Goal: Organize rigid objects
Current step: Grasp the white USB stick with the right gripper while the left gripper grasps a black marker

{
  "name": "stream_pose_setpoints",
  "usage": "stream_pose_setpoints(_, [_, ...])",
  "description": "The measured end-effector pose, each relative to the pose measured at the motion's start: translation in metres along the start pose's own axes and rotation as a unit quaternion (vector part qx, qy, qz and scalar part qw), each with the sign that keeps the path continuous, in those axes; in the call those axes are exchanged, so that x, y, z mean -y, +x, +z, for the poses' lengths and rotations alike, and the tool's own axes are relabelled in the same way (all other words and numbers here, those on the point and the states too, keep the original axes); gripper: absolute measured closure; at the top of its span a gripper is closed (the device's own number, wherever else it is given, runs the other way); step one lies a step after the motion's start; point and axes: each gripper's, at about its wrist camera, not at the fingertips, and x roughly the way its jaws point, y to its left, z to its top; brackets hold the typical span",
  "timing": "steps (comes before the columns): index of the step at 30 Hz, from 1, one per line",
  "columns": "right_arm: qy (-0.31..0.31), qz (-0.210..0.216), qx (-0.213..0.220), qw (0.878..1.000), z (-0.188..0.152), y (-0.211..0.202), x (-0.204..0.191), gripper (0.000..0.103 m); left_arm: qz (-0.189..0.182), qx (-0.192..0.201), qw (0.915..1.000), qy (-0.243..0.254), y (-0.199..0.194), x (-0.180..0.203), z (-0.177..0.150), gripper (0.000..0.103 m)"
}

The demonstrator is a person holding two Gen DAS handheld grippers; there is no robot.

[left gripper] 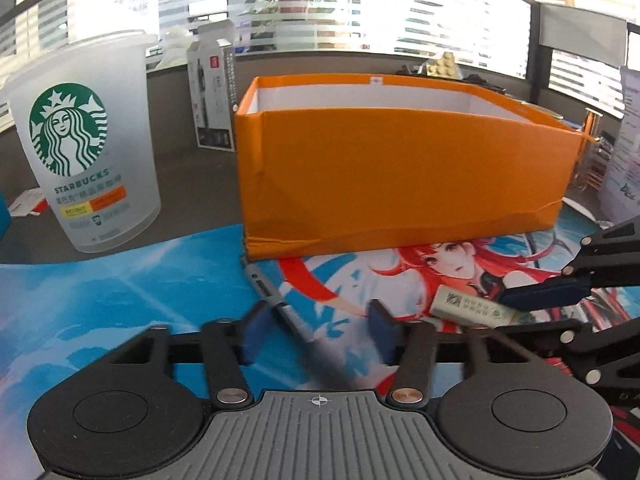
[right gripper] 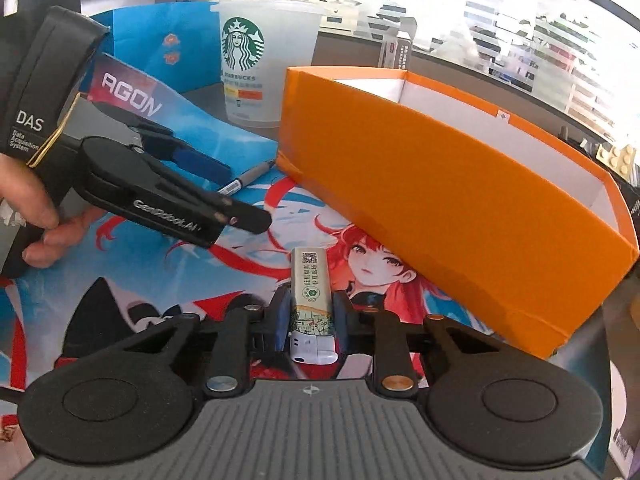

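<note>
An open orange box (left gripper: 400, 176) with a white inside stands on the printed mat; it also shows in the right wrist view (right gripper: 448, 200). A grey marker pen (left gripper: 280, 304) lies on the mat in front of the box's left corner, and shows in the right wrist view (right gripper: 248, 178). My left gripper (left gripper: 316, 330) is open with the pen lying between its blue pads. My right gripper (right gripper: 310, 316) is shut on a pale printed lighter (right gripper: 311, 300), also seen in the left wrist view (left gripper: 468, 306).
A frosted Starbucks cup (left gripper: 84, 148) stands left of the box, also in the right wrist view (right gripper: 256, 72). A small upright carton (left gripper: 214, 96) is behind. A blue paper bag (right gripper: 160, 48) stands at the far left. The anime mat (left gripper: 120, 304) covers the desk.
</note>
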Motion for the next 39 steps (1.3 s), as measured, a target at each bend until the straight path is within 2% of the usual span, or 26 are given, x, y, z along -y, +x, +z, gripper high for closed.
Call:
stream_pose_setpoints(3, [0.014,-0.009,0.002,1.000,-0.001,-0.001,-0.001,0.082,0.007,0.004,1.0000,-0.001,-0.001,0.003,-0.001,0.073])
stream_pose_setpoints(8, [0.019,-0.038,0.010,0.999,-0.004,-0.003,-0.014,0.082,0.020,0.003,0.9998,-0.007,-0.005,0.006,-0.004,0.078])
stream_pose_setpoints(14, [0.012,-0.032,0.012,0.999,-0.009,-0.011,-0.030,0.082,0.017,-0.009,0.9997,-0.015,-0.013,0.000,-0.008,0.086])
stream_pose_setpoints(17, [0.010,-0.028,0.009,1.000,-0.010,-0.015,-0.035,0.082,0.019,-0.016,0.9995,-0.017,-0.018,-0.004,-0.011,0.086])
stream_pose_setpoints(25, [0.018,-0.030,0.012,0.999,-0.008,-0.011,-0.030,0.081,0.039,-0.022,0.9986,-0.028,-0.021,-0.009,-0.011,0.080])
stream_pose_setpoints(28, [0.020,-0.023,0.010,0.999,-0.007,-0.009,-0.028,0.081,0.043,-0.021,0.9985,-0.027,-0.016,-0.007,-0.009,0.069])
stream_pose_setpoints(29, [0.016,-0.024,0.010,1.000,-0.007,-0.009,-0.028,0.081,0.045,-0.021,0.9984,-0.027,-0.014,-0.007,-0.008,0.062])
stream_pose_setpoints(31, [0.007,-0.029,0.010,1.000,-0.007,-0.010,-0.031,0.082,0.045,-0.016,0.9984,-0.030,-0.010,-0.008,-0.006,0.060])
stream_pose_setpoints(32, [0.004,-0.031,0.010,0.999,-0.007,-0.010,-0.033,0.082,0.044,-0.015,0.9985,-0.028,-0.008,-0.008,-0.005,0.061])
stream_pose_setpoints(34, [0.004,-0.035,0.012,0.999,-0.008,-0.010,-0.034,0.082,0.036,-0.009,0.9990,-0.024,-0.006,-0.008,-0.005,0.076])
stream_pose_setpoints(35, [0.005,-0.036,0.013,0.999,-0.008,-0.010,-0.034,0.082,0.037,-0.008,0.9991,-0.021,-0.006,-0.006,-0.004,0.090])
stream_pose_setpoints(36, [0.006,-0.037,0.013,0.999,-0.008,-0.010,-0.035,0.082,0.039,-0.006,0.9991,-0.015,-0.006,-0.004,-0.005,0.094])
stream_pose_setpoints(39, [0.005,-0.046,0.015,0.999,-0.007,-0.010,-0.037,0.082,0.037,-0.002,0.9993,-0.009,-0.008,-0.002,-0.007,0.096])
